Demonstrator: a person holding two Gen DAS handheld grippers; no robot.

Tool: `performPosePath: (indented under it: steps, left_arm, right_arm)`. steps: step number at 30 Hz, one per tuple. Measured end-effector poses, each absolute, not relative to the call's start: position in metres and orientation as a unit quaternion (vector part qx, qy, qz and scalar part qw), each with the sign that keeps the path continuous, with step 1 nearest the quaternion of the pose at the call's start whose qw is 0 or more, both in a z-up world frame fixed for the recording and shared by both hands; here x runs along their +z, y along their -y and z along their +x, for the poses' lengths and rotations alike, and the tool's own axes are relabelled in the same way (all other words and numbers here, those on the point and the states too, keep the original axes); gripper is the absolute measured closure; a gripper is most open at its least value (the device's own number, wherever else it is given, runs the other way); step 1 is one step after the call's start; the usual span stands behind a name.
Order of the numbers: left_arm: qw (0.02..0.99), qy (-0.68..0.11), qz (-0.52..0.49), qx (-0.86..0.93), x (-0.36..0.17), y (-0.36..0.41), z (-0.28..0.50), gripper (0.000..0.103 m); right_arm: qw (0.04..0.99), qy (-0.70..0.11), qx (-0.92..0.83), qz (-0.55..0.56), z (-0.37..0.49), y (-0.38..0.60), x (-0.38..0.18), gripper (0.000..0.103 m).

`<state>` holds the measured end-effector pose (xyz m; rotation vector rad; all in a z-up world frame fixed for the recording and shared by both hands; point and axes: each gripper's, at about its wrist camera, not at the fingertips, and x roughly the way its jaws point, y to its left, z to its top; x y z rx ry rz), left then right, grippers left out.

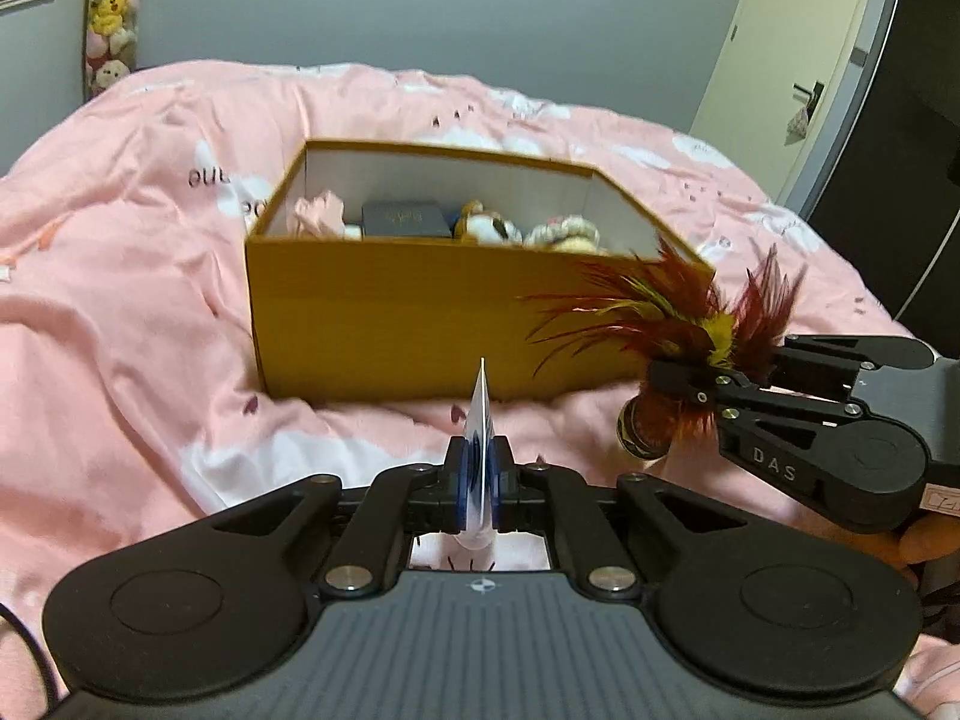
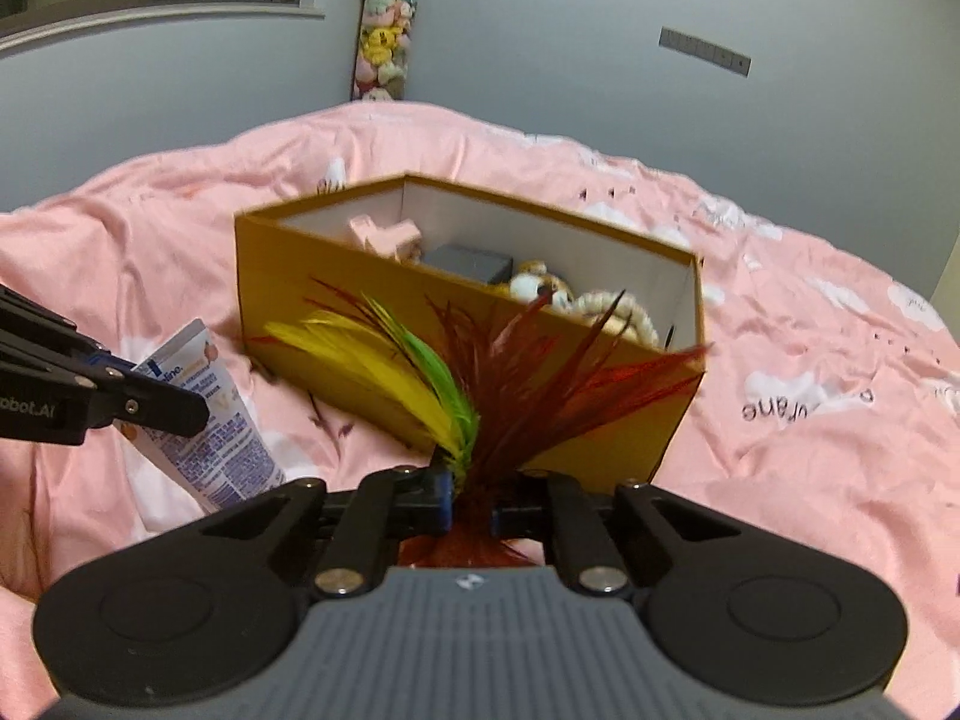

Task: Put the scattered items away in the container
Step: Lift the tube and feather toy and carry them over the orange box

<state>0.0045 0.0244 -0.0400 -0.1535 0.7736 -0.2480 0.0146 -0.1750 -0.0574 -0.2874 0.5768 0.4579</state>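
An open mustard cardboard box (image 1: 420, 324) (image 2: 336, 300) stands on the pink bed, holding plush toys, a dark case and a pink item. My left gripper (image 1: 480, 474) is shut on a white and blue tube (image 1: 480, 420), seen edge-on; in the right wrist view the tube (image 2: 222, 438) shows its printed side, held by the left gripper (image 2: 174, 414). My right gripper (image 2: 468, 504) is shut on a feather shuttlecock (image 2: 480, 384) with red, yellow and green feathers. In the left wrist view the right gripper (image 1: 678, 384) holds the shuttlecock (image 1: 690, 324) near the box's front right corner.
A pink quilt (image 1: 120, 300) (image 2: 810, 420) covers the bed around the box. A hanging column of plush toys (image 1: 111, 12) (image 2: 384, 36) is at the far wall. A door (image 1: 798, 60) stands at the right.
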Motion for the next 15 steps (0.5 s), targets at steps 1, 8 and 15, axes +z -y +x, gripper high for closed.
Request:
performPosePath:
  steps: [1, 8, 15]
  left_arm:
    - [0.917, -0.372, -0.076, -0.120, -0.036, -0.025, 0.004, 0.096]
    - [0.930, -0.336, -0.080, -0.122, -0.004, -0.029, 0.003, 0.096]
    - [0.939, -0.308, -0.075, -0.131, 0.025, -0.028, 0.011, 0.096]
  right_arm:
    - [0.924, -0.279, 0.225, -0.136, 0.014, 0.176, -0.053, 0.092]
    - [0.932, -0.256, 0.233, -0.110, 0.015, 0.180, -0.020, 0.092]
    - [0.939, -0.227, 0.243, -0.088, 0.023, 0.189, 0.012, 0.092]
